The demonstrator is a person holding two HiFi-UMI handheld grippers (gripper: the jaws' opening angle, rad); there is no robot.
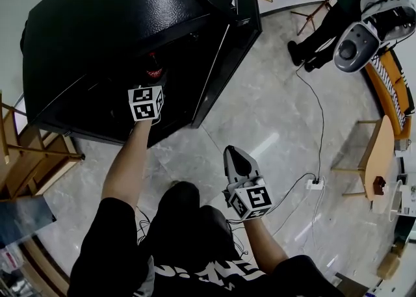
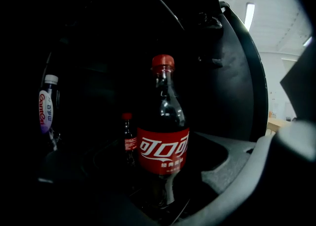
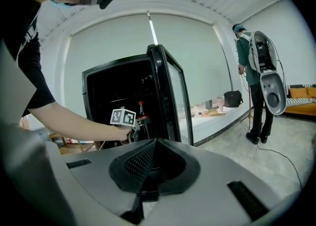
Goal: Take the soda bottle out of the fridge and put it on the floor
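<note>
Well, the left gripper [image 1: 151, 78] gaped around the red-labelled plastic soda bottle [image 2: 163, 136]. The right gripper [image 3: 150, 146] hung closed, empty.

Fridge shell: the black boxy fridge [image 1: 117, 23] is glossy, with a fine pebbled grain that catches the light.
Door: the fridge's door [image 3: 178, 106] is smooth, see-through glass in a shiny black frame.
Bottle: inside the fridge, the clear plastic soda bottle [image 2: 163, 116] is glossy, with a slick red label [image 2: 163, 150] and a ribbed red cap [image 2: 163, 62].
Floor: in front of the fridge, the pale grey tiled floor [image 1: 273, 114] looks like polished stone and reflects the lamps.
Wood: beside the fridge, a light wooden frame [image 1: 32, 153], matt.
Right gripper [image 3: 154, 143]: matt grey plastic. Its fingers [image 3: 136, 163] are black, with a dotted grid.
</note>
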